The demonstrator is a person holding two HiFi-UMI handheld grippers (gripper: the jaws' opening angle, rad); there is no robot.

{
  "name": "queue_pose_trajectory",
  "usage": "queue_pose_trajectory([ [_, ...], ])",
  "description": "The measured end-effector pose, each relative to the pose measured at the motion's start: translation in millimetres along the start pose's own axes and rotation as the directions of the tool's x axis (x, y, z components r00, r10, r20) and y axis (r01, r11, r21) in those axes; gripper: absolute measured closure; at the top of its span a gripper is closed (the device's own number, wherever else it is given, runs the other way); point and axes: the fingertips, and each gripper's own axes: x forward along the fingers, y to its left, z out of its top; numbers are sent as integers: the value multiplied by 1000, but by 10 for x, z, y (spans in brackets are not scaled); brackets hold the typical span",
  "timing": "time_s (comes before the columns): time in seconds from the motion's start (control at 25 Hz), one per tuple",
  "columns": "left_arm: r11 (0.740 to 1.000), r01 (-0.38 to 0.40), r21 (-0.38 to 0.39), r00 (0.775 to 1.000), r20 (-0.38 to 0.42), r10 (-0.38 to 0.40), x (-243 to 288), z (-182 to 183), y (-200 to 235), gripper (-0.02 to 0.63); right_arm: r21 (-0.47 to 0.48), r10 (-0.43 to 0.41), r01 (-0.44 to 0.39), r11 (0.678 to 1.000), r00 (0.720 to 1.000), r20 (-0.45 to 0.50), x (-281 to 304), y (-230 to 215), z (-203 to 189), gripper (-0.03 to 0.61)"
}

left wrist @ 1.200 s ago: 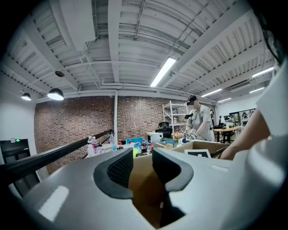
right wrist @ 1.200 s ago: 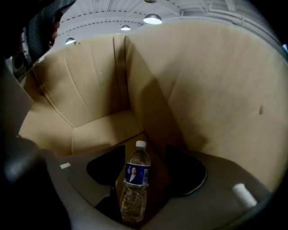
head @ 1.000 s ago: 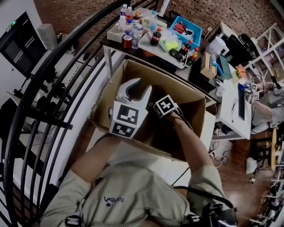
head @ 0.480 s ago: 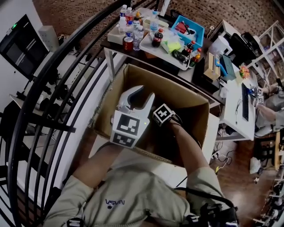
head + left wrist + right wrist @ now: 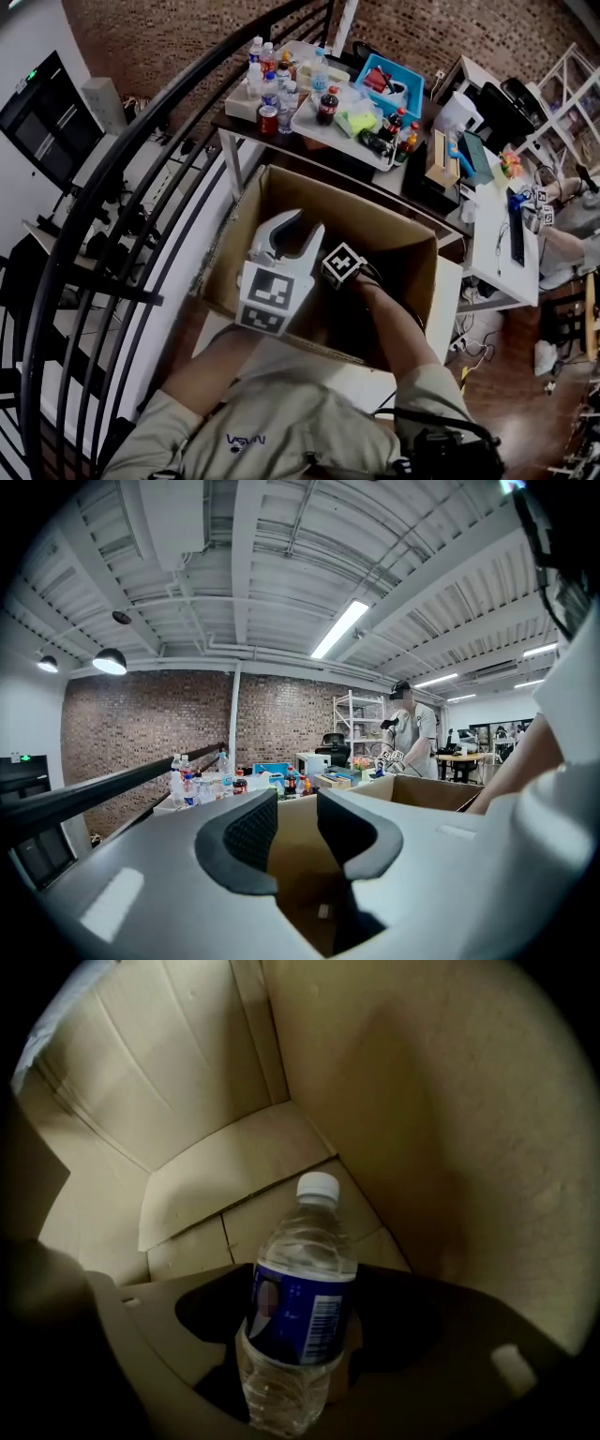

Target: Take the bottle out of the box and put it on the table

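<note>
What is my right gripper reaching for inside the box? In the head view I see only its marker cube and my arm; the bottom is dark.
Observer: A clear water bottle with a blue label lies on its side on the bottom of the box.
Operator: Do the jaws hold it already?
Observer: No. The right gripper has just been opening its jaws; they stand wide on both sides of the bottle, not pressing it.
Operator: And the left one?
Observer: The left gripper is open, with nothing between its jaws.
</note>
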Motion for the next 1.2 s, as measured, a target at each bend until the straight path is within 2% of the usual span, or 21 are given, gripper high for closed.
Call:
queue_pose_trajectory([
  [0.12,1000,3,1,1000,-8,-3,-20,-38,-13,506,27,-7,8,1000,1000,-30,86,76,-72,235],
  [0.28,1000,-3,2,1000,-3,3,-13,-24,9,506,-4,-21,21,1000,997,-76,38,63,-88,293],
  [0.4,1000,5,4,1000,-5,-5,-7,-39,-8,506,-14,-12,10,1000,997,-80,-17,101,-108,302],
  [0.52,1000,9,8,1000,-3,-9,-14,-31,1,506,-7,24,-24,1000,1000,-8,-133,194,44,302],
  [0.64,1000,8,12,1000,5,-8,-11,2,0,506,-10,25,-25,1000,998,65,-394,255,212,302],
  [0.8,1000,0,22,1000,23,0,-53,66,-1,506,27,11,-18,999,975,223,-867,271,462,304],
  [0.92,1000,6,21,999,39,-7,-109,113,-34,506,87,4,-43,995,916,402,-1322,262,636,304],
  [1.08,1000,18,26,998,65,-19,-178,207,-107,506,151,-42,-68,986,775,630,-2192,308,742,304],
  [1.2,999,30,20,997,76,-31,-213,233,-171,507,149,-74,-53,987,674,735,-2809,405,704,302],
])
